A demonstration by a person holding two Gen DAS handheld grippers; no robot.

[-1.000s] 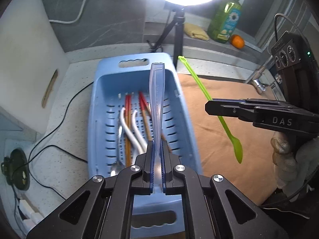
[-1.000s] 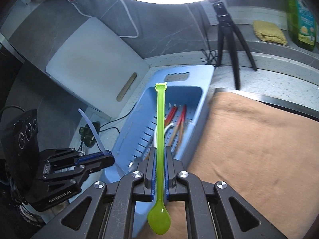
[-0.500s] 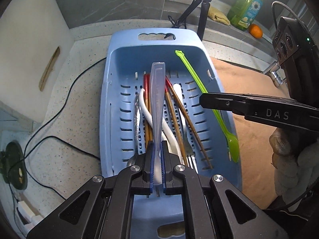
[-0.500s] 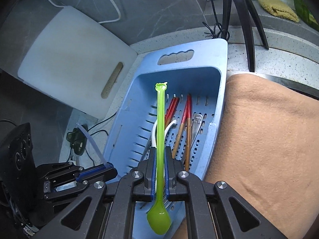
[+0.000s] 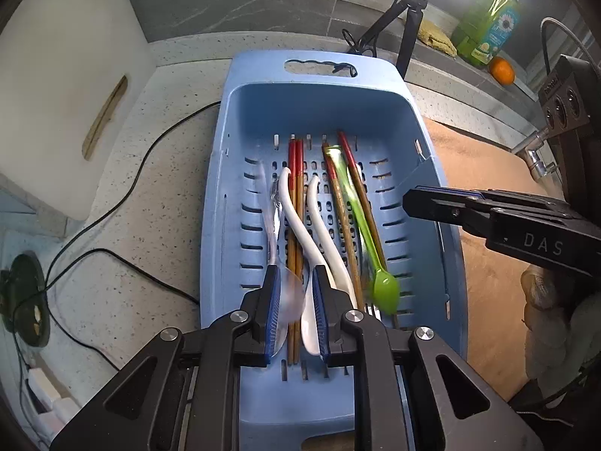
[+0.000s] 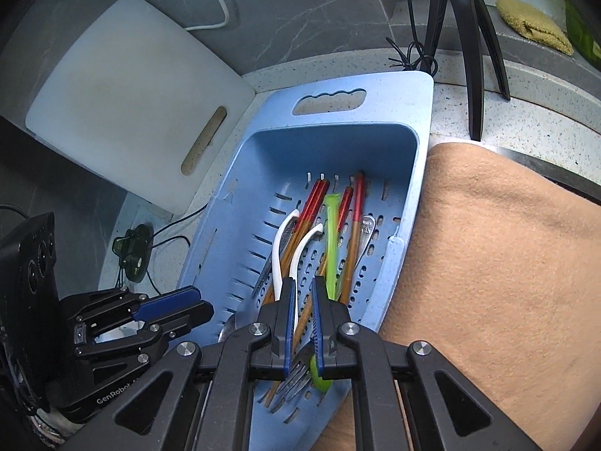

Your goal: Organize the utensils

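Here, at the table's left edge, we see a white cutting board (image 5: 71,75) leaning against the wall, and a black cable (image 5: 124,203) trailing over the speckled table (image 5: 150,248) in front of it. Just right of that sits the blue basket (image 5: 225,225), its handle end toward the back wall.

Inside the basket, from its left wall across, lie a clear plastic spoon (image 5: 276,248), a pair of red-tipped chopsticks (image 5: 296,195), two white spoons (image 5: 319,233), more red-tipped chopsticks (image 5: 340,203) and a green spoon (image 5: 370,248) lying over them, bowl toward us. A fork (image 6: 296,372) shows at the near end.

Our left claw (image 5: 295,314) hangs over the near end of the basket; its jaws are opening, and the clear spoon's bowl lies between them, free of the pads as far as we can tell. Our right claw (image 6: 302,323) stands over the basket's right half with a narrow gap; its pads press on nothing, and the green spoon lies loose in the basket below.

Right of the basket, touching its wall, a tan cloth (image 6: 507,263) covers the table to the right edge. Behind, a black tripod (image 6: 473,37) stands near the back edge, with a green soap bottle (image 5: 488,34) and an orange (image 5: 502,70) on the ledge beyond.
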